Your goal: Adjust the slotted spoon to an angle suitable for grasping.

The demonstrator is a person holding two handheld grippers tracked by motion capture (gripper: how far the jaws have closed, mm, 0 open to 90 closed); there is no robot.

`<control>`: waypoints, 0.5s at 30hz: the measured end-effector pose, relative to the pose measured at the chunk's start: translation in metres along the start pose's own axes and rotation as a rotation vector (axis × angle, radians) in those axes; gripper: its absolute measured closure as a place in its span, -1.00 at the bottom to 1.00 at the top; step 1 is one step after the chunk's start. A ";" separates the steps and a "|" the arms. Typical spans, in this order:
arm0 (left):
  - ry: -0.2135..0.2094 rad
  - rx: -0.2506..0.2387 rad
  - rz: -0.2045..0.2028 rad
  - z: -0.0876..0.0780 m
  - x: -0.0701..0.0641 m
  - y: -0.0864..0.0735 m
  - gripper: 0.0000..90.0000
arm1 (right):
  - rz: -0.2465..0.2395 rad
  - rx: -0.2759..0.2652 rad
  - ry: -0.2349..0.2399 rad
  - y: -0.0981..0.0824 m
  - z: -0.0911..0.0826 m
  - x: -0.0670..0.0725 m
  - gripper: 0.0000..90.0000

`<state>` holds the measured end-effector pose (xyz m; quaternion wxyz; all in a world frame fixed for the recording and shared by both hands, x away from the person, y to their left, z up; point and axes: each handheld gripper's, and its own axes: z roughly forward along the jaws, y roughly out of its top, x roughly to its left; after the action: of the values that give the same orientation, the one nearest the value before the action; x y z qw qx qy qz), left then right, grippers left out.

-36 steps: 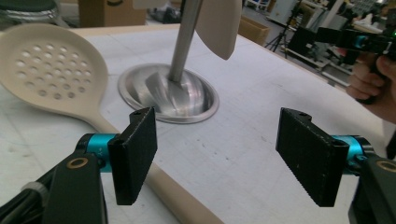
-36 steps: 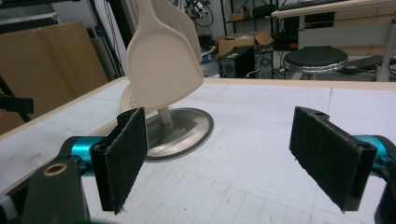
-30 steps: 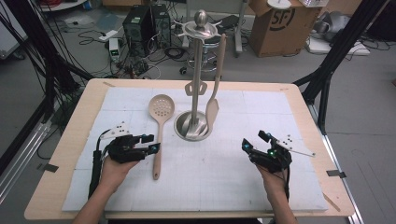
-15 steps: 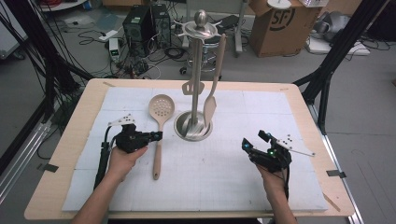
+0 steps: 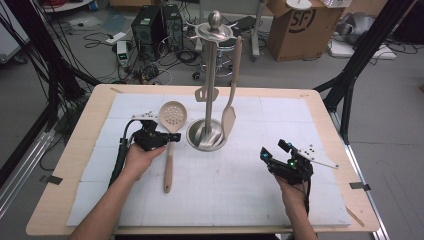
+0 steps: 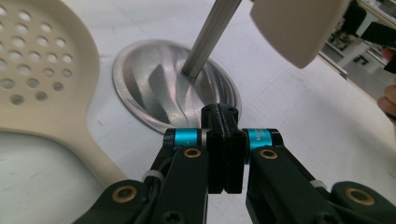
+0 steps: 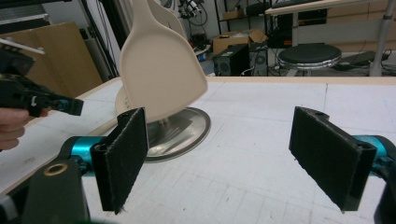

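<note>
A beige slotted spoon [image 5: 169, 150] lies flat on the white mat, with its round head [image 6: 37, 70] pointing away from me. My left gripper [image 5: 170, 138] is shut with nothing between its jaws. Its tips [image 6: 225, 140] sit just right of the spoon's neck and point at the steel stand's round base [image 6: 154, 88]. A beige spatula [image 5: 229, 117] hangs from the stand [image 5: 213, 75] with its blade [image 7: 161, 70] just above the base [image 7: 180, 133]. My right gripper [image 5: 272, 155] rests open at the mat's right, and its pads [image 7: 123, 154] face the stand.
A second, smaller utensil [image 5: 202, 94] hangs on the stand's left side. The white mat [image 5: 250, 195] covers most of the wooden table [image 5: 60, 190]. Boxes, cables and computer cases lie on the floor beyond the far edge.
My left gripper has moved forward and to the right, from the mat's left side up to the spoon's neck near the stand base. The right gripper has stayed put.
</note>
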<state>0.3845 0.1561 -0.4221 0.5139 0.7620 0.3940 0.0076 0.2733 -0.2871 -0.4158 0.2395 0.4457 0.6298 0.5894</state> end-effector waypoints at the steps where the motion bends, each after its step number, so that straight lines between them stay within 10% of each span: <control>1: 0.007 0.018 0.008 0.002 0.000 0.004 1.00 | 0.001 -0.001 -0.001 0.000 0.000 0.000 -0.58; 15: 0.019 0.075 -0.054 0.027 0.029 0.009 1.00 | 0.005 -0.061 -0.015 0.004 -0.007 0.001 -0.58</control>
<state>0.4209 0.1515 -0.4390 0.4811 0.7697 0.4194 -0.0140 0.2679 -0.2900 -0.4109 0.2560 0.4441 0.6085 0.6058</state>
